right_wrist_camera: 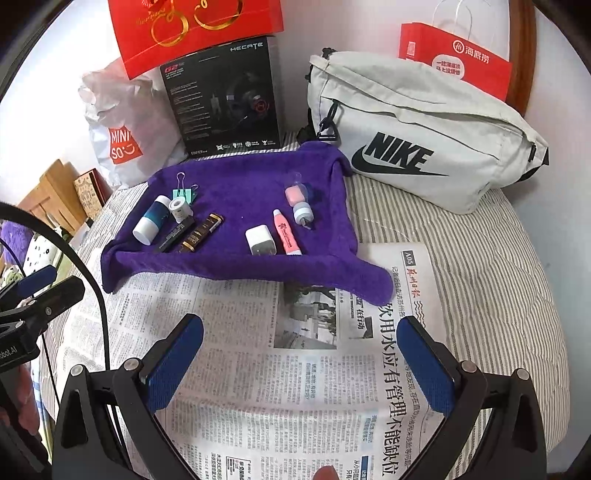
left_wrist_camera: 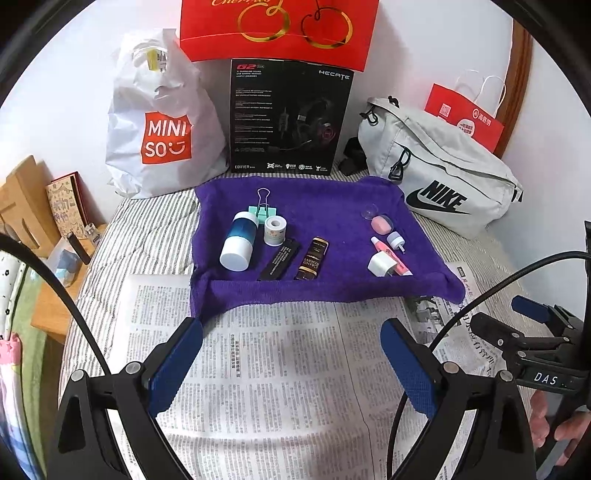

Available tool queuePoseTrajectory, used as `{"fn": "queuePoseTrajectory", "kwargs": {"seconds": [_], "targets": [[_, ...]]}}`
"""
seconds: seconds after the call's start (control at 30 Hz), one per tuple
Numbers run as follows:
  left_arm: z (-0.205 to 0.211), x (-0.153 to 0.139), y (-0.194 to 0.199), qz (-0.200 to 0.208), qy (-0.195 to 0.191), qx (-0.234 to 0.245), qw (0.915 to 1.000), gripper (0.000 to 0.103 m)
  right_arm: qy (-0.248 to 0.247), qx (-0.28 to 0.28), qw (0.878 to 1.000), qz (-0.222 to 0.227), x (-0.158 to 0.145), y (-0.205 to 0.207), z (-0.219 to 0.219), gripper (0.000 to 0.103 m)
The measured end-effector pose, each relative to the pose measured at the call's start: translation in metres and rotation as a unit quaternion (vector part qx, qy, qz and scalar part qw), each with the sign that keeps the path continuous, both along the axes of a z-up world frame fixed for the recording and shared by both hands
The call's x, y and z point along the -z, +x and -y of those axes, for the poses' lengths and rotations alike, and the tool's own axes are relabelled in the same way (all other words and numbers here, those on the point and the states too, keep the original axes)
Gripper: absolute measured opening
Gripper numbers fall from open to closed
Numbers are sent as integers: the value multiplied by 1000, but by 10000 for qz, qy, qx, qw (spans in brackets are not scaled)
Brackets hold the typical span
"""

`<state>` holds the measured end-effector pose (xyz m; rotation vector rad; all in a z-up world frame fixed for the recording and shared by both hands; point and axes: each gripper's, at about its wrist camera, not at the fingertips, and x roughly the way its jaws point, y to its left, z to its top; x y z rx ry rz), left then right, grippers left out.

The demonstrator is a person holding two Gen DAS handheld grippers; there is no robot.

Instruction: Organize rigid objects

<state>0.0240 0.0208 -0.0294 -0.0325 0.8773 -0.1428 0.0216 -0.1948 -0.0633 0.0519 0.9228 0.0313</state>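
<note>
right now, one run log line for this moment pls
left gripper: open, empty | right gripper: open, empty | both over newspaper | blue-white bottle, white charger, pink tube on purple towel

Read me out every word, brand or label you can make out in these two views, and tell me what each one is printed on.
"MINISO": white plastic bag
"HECATE", "G2", "EDIFIER": black headset box
"NIKE": grey waist bag
"海底捞": red paper bag
"A05" and a headline partly reading "用水应有管理不能缺位": newspaper
"DAS": right gripper
Gold script on red gift bag, small print on brown tube and pink tube: unreadable.
</note>
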Motion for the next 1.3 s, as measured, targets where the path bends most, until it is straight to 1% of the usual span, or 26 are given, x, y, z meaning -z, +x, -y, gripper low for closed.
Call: {"fn": "queuePoseTrajectory", "kwargs": {"seconds": [0.23, 1.3], "targets": [[4, 1, -2, -11, 192, -19, 9998, 98, -89, 20, 10000, 9, 1, -5, 2, 103], [6, 1, -3, -48, 248, 41, 9997, 98, -139, 12, 9999, 36, -2, -7, 0, 103]]}}
